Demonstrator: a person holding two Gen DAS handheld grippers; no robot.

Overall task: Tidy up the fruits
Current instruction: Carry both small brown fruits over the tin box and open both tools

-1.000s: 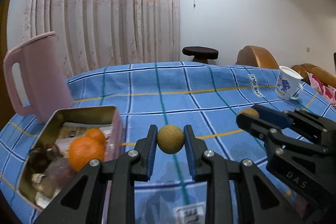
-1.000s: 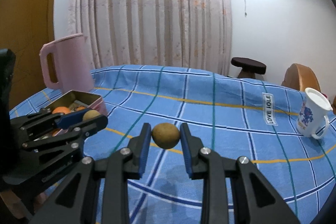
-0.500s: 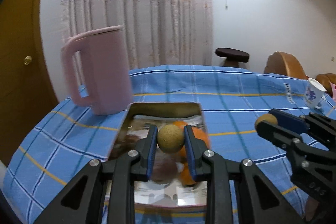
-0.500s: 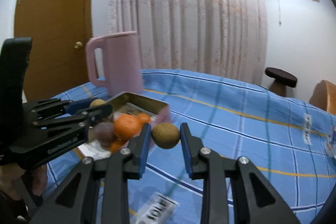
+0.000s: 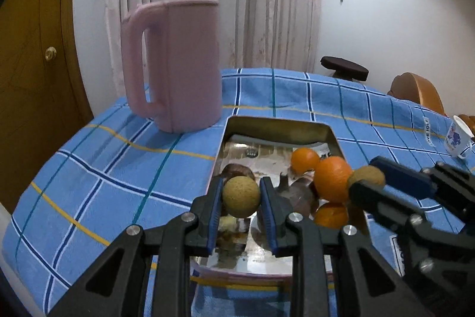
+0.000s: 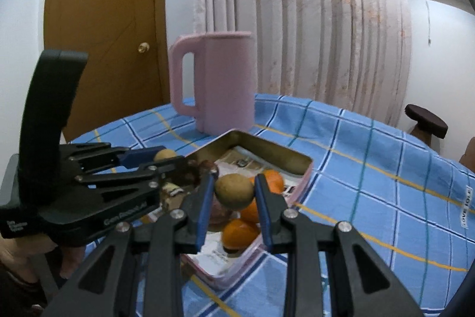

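Left gripper (image 5: pixel 241 198) fingers clamp a round yellowish fruit (image 5: pixel 241 196) over the tin tray's (image 5: pixel 279 128) near end. Right gripper (image 6: pixel 234 192) fingers clamp a brownish fruit (image 6: pixel 234 191) above the oranges (image 6: pixel 239 232) in it. Beyond the tray: pink pitcher (image 5: pixel 178 64) near the table's far-left edge.

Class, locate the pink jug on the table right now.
In both wrist views the pink jug stands upright on the blue checked cloth, just behind the far left corner of the metal tin, before the curtain.
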